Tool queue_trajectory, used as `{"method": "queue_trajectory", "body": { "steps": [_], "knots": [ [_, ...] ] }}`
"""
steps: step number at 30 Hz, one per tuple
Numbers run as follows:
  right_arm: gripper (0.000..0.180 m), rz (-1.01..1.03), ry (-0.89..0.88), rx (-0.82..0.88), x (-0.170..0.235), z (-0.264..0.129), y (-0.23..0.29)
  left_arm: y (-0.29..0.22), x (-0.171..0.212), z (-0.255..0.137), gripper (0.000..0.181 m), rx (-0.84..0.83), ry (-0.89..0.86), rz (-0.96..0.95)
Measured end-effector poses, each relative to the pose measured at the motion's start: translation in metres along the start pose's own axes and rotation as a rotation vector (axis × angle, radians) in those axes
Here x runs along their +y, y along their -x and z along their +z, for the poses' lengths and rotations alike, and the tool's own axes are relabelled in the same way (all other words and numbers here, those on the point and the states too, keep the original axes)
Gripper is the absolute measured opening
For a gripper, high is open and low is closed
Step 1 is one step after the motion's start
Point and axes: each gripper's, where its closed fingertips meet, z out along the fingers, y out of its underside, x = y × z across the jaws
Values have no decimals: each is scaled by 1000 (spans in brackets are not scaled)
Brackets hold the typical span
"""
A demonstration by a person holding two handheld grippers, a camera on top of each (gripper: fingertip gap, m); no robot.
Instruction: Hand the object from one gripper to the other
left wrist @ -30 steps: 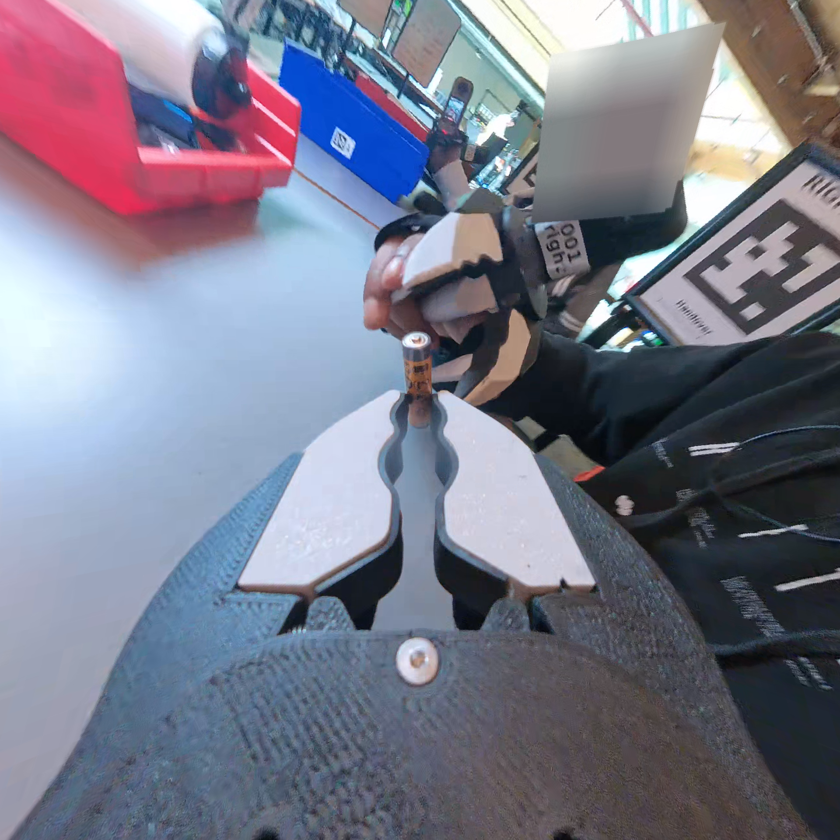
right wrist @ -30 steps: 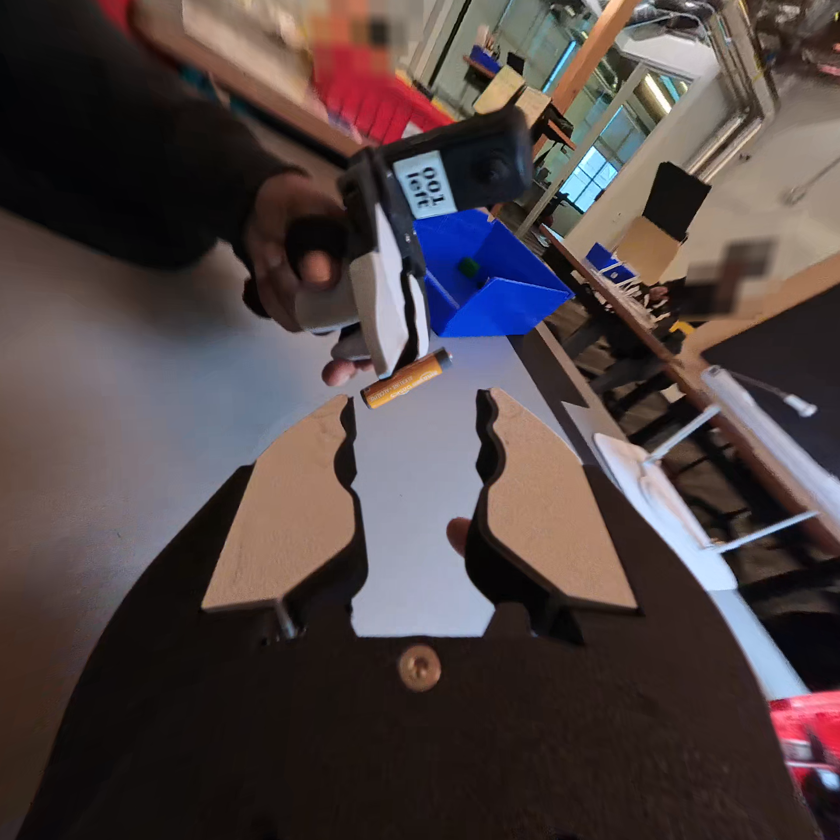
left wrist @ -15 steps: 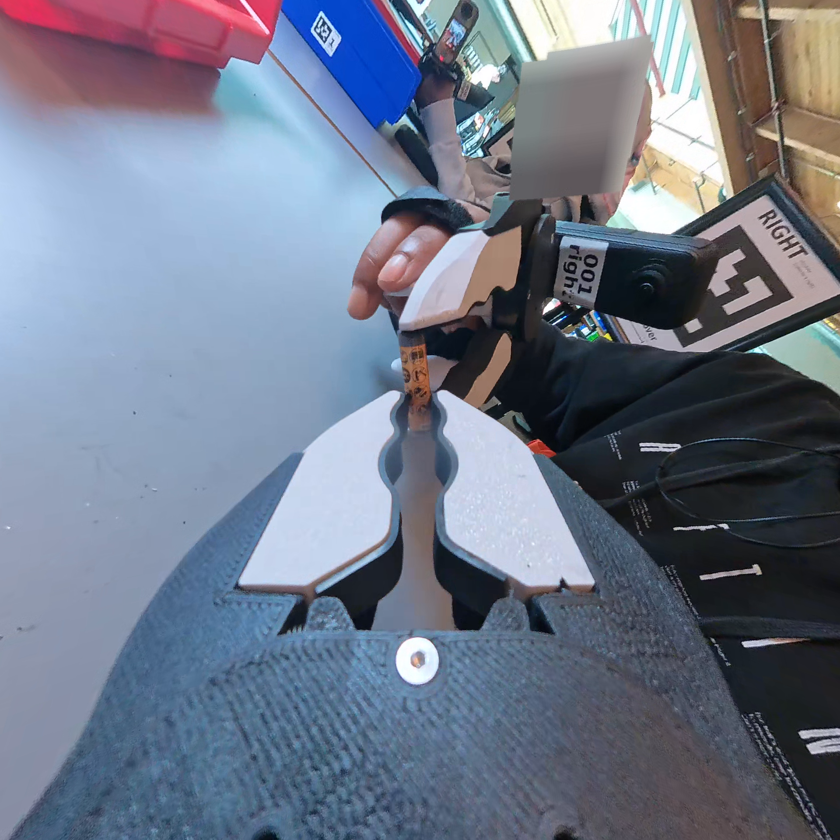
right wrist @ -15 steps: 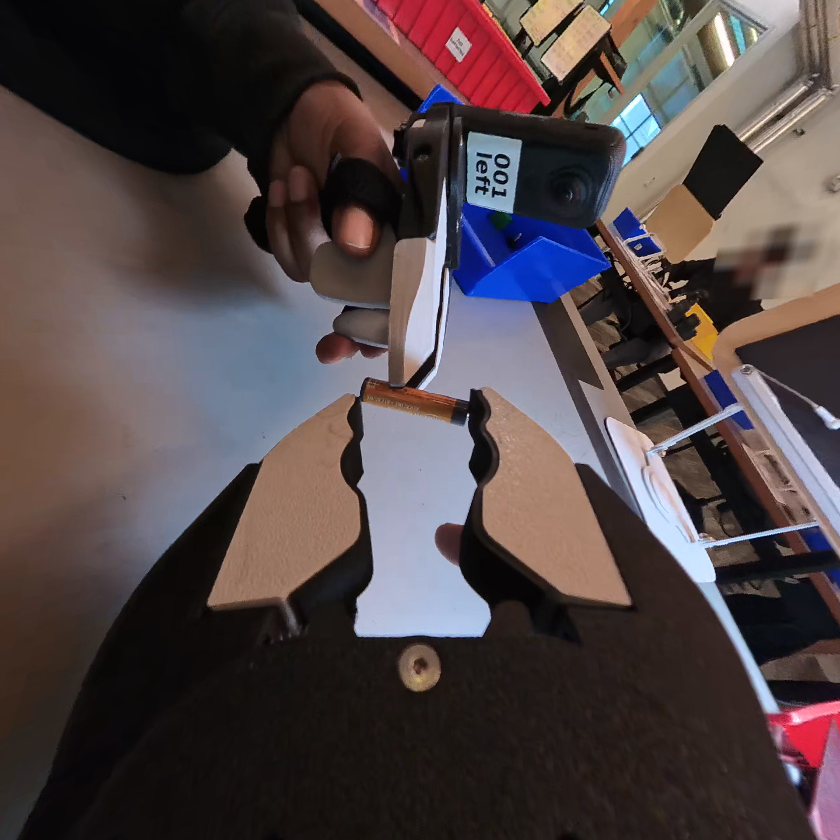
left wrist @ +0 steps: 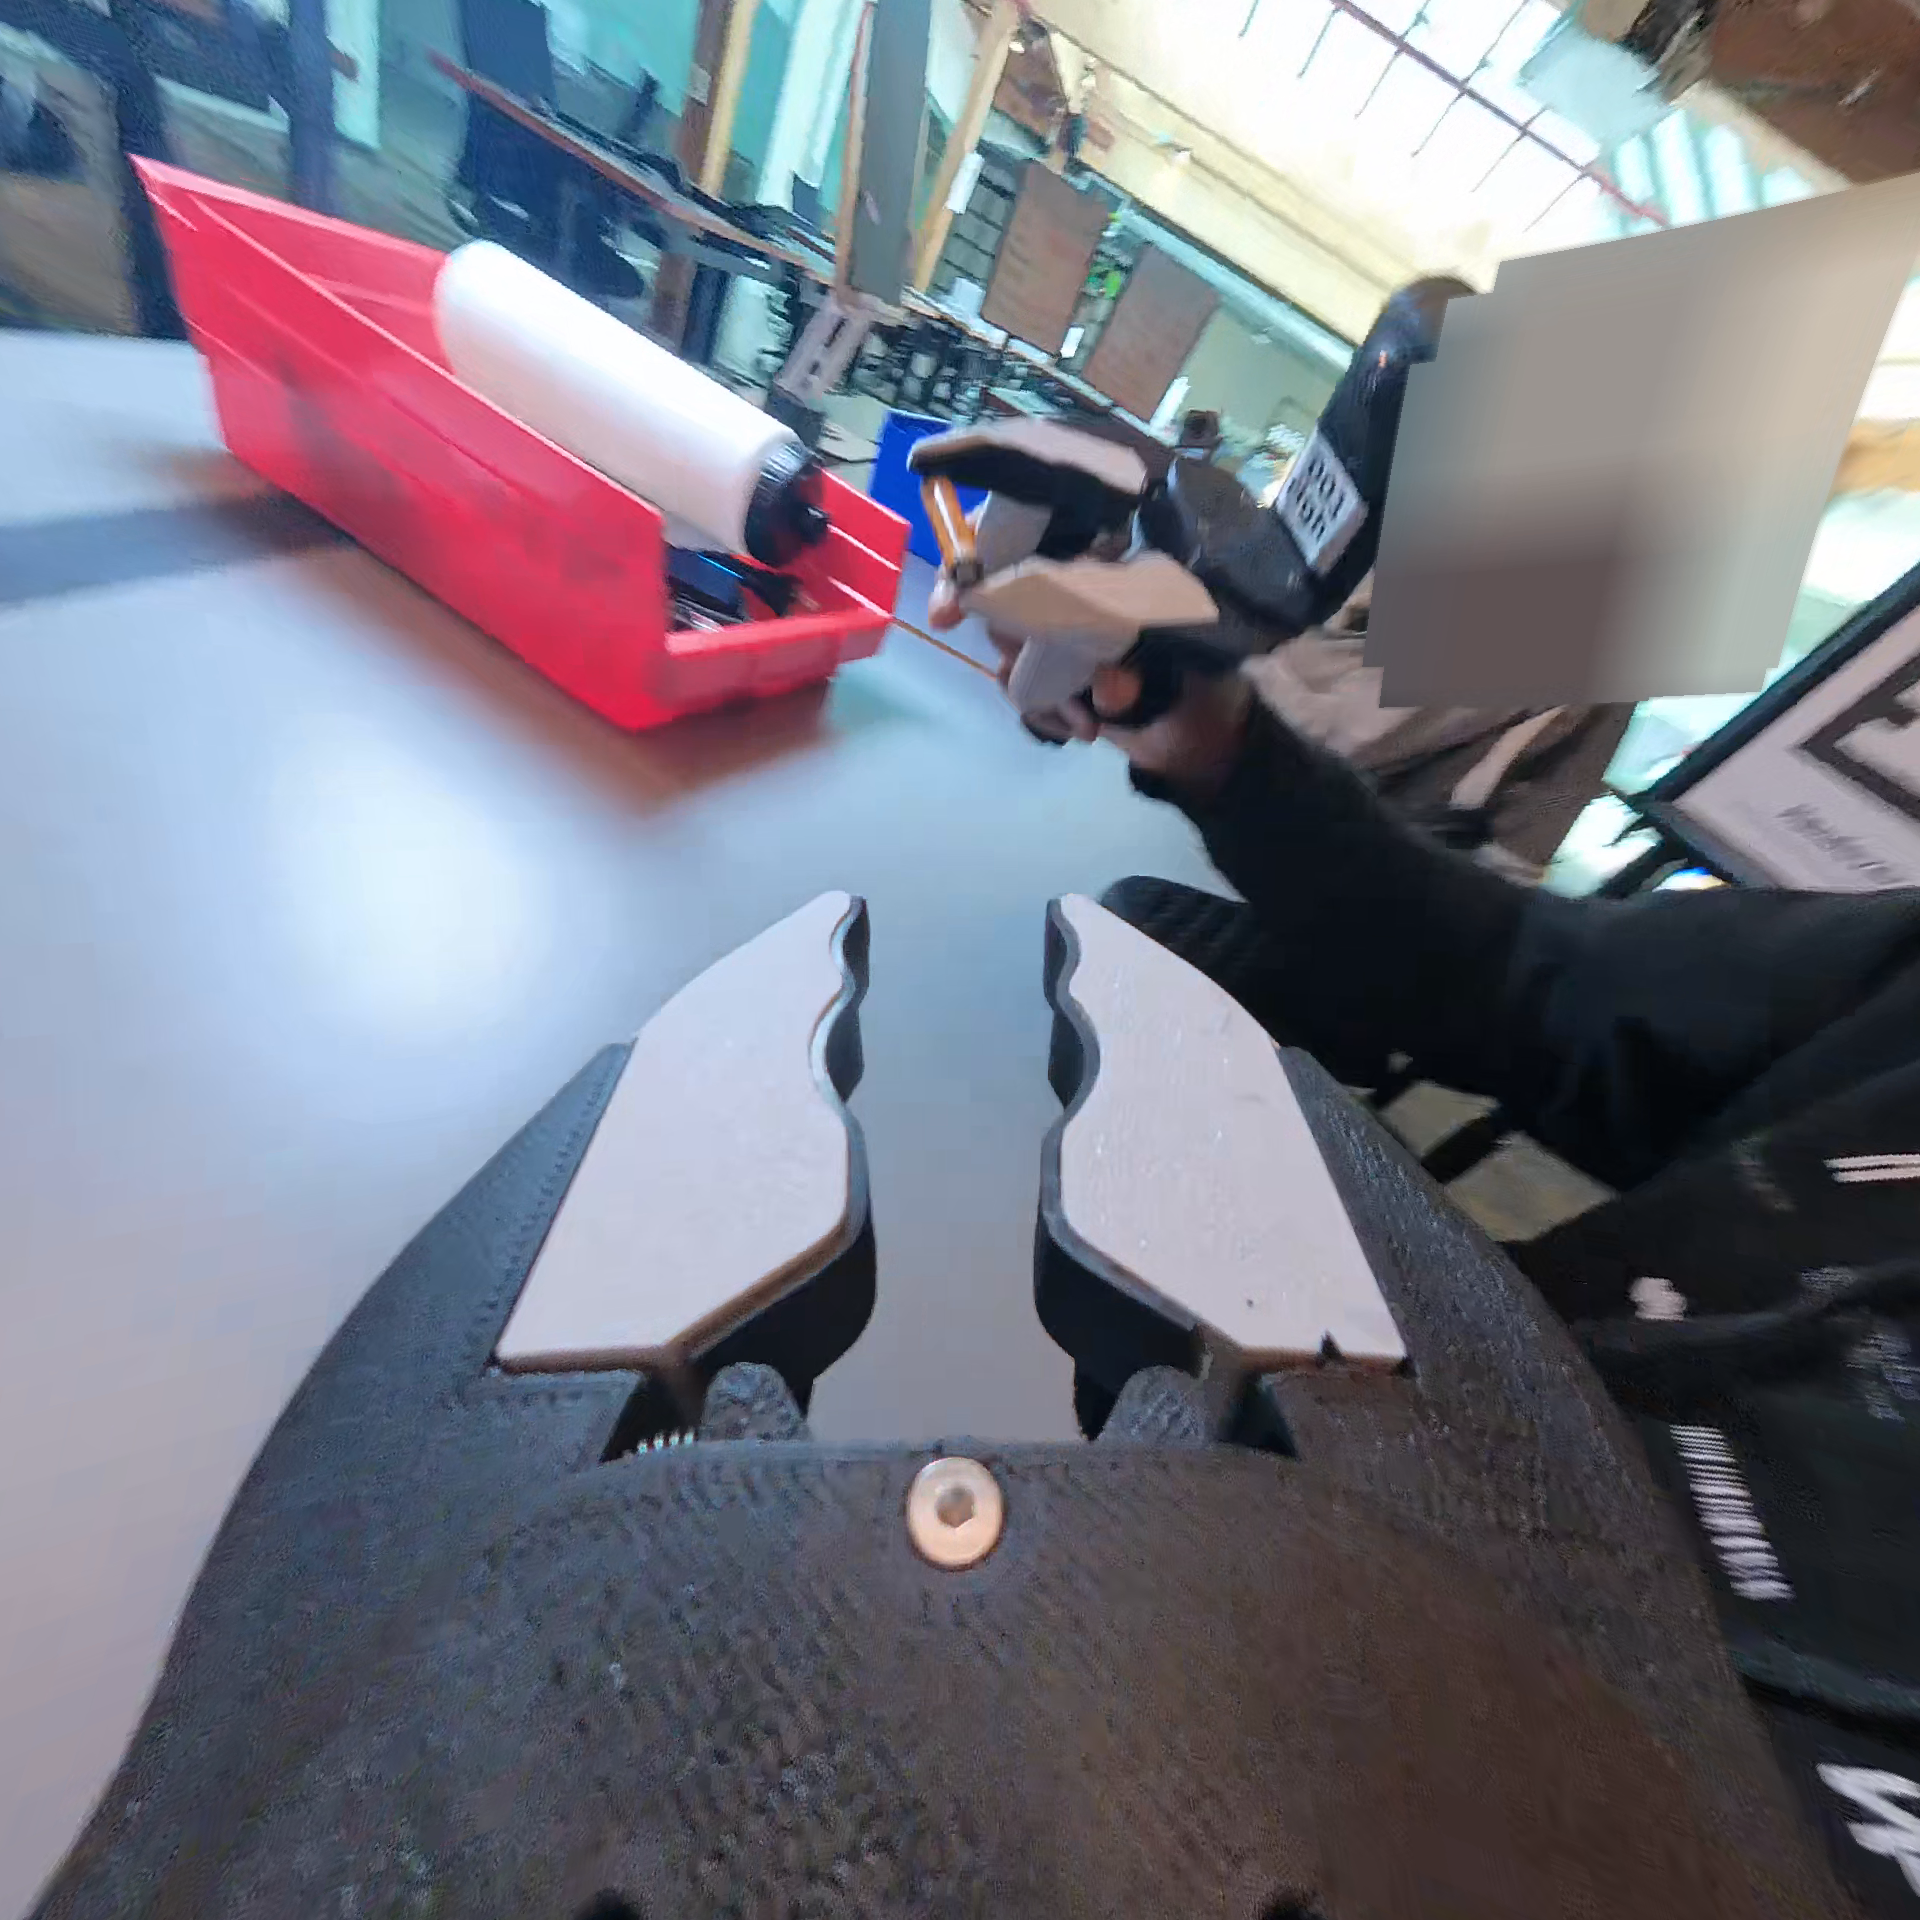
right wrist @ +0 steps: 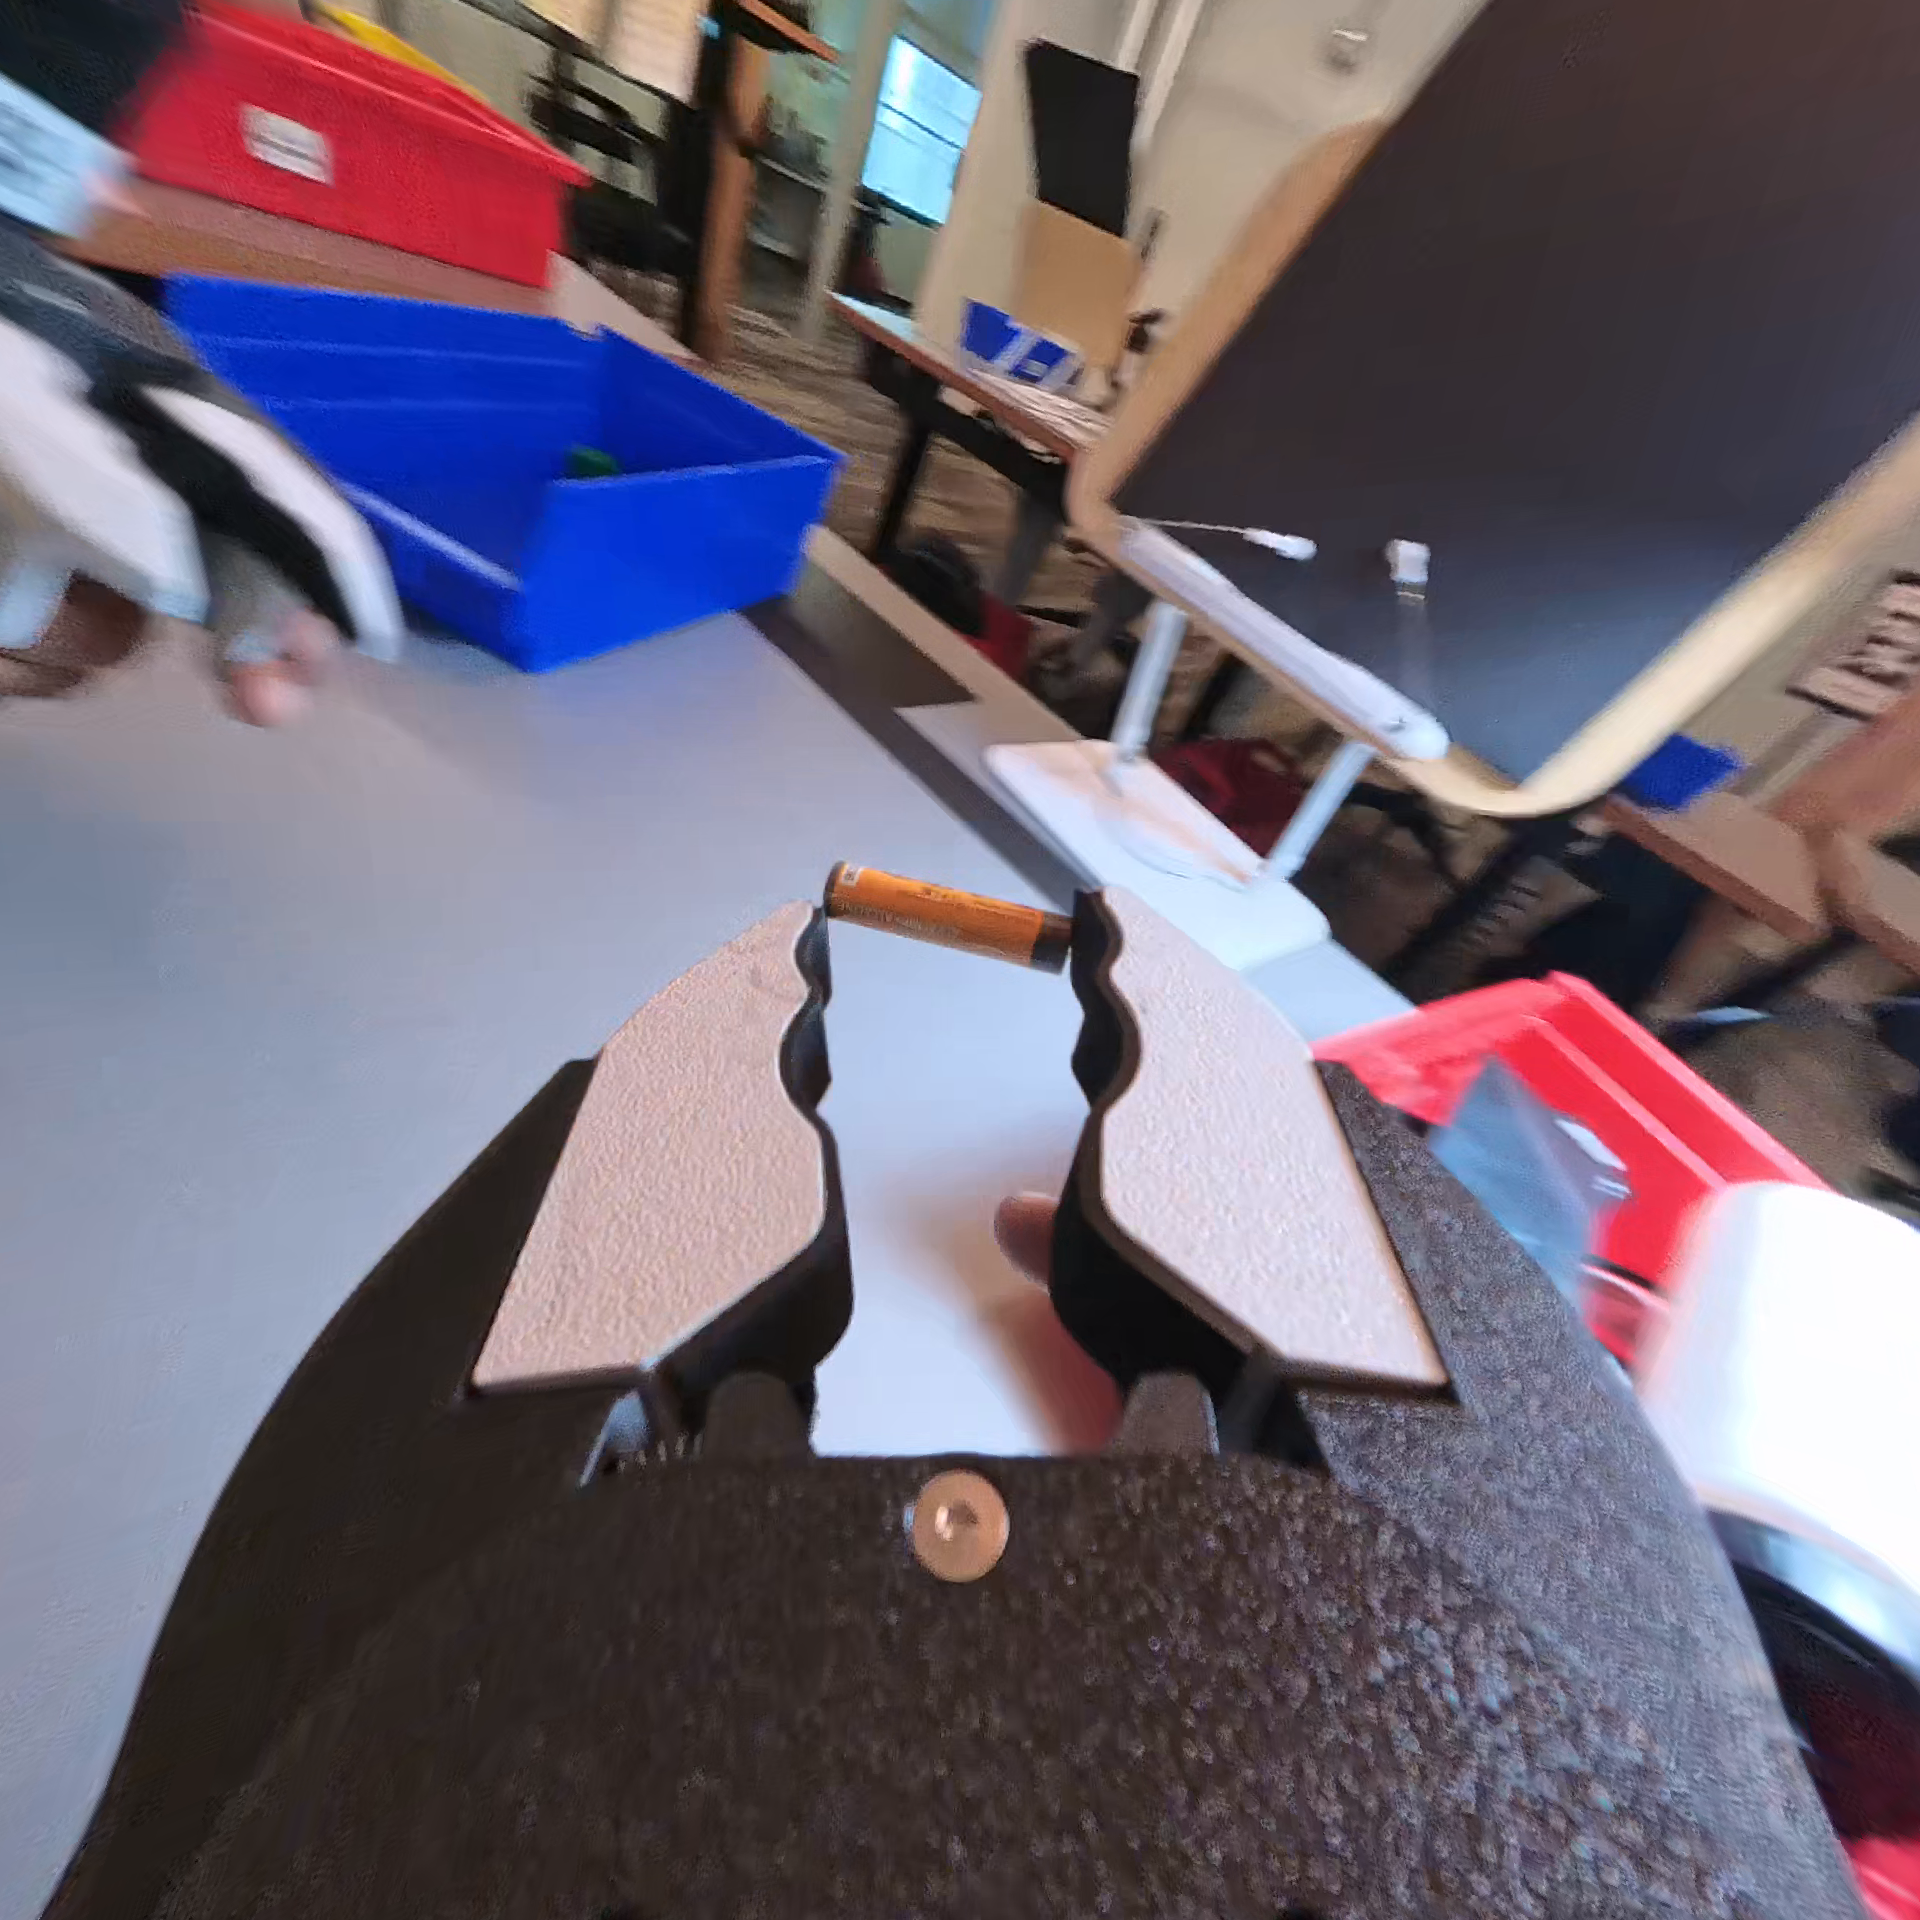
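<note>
An orange and black battery (right wrist: 948, 916) is held end to end between the fingertips of my right gripper (right wrist: 948, 925), above the grey table (right wrist: 312, 935). In the left wrist view the right gripper (left wrist: 951, 530) is farther off, near the red bin, with the battery (left wrist: 951, 525) clamped between its tips. My left gripper (left wrist: 954, 914) is open and empty, low over the table (left wrist: 260, 883). Part of the left gripper (right wrist: 156, 499) shows blurred at the left edge of the right wrist view.
A red bin (left wrist: 499, 499) with a white roll (left wrist: 613, 405) stands on the table at the back; it also shows at the right of the right wrist view (right wrist: 1558, 1101). A blue bin (right wrist: 499, 468) sits near the table's edge. A person's dark sleeve (left wrist: 1455, 935) crosses at the right. My hands' fingertips stand some 15 cm from each other.
My left gripper has opened and let go of the battery. My right gripper has closed on the battery's ends and carried it away toward the red bin. The two grippers have moved apart.
</note>
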Motion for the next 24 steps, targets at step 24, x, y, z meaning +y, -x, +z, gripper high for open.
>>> {"method": "queue_trajectory", "body": {
  "steps": [24],
  "knots": [
    [57, -84, 373, 62, 90, 47, -123, 20, 1, -5, 31, -100, -5, 73]
  ]
}}
